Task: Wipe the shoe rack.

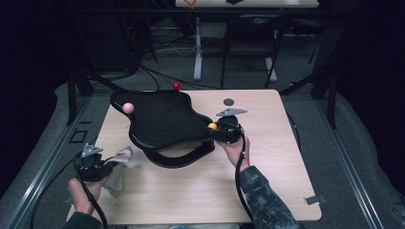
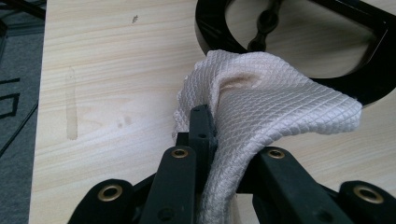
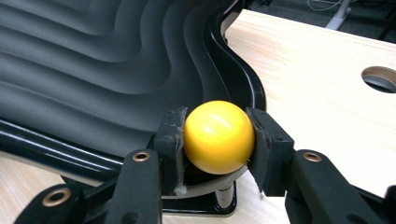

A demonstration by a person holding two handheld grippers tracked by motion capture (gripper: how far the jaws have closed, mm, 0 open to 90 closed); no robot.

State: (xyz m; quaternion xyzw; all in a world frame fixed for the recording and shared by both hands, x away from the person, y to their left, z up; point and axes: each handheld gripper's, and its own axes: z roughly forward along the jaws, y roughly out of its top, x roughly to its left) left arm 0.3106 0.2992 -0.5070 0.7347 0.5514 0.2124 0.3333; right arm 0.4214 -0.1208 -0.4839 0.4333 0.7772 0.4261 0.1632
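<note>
Meanwhile, left gripper (image 2: 205,140) jaws clench one white cloth (image 2: 261,102), right gripper (image 3: 217,140) jaws grasp one yellow knob (image 3: 218,136) among three.

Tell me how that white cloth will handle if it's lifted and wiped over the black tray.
Probably floppy: the white cloth droops in folds from the left gripper, shut on it. Likely light, since one pinch holds it up. Its waffle weave should grip rather than slide on the glossy black tray.

Waffle-textured cloth (image 2: 261,98), glossy yellow knob (image 3: 219,136)
</note>
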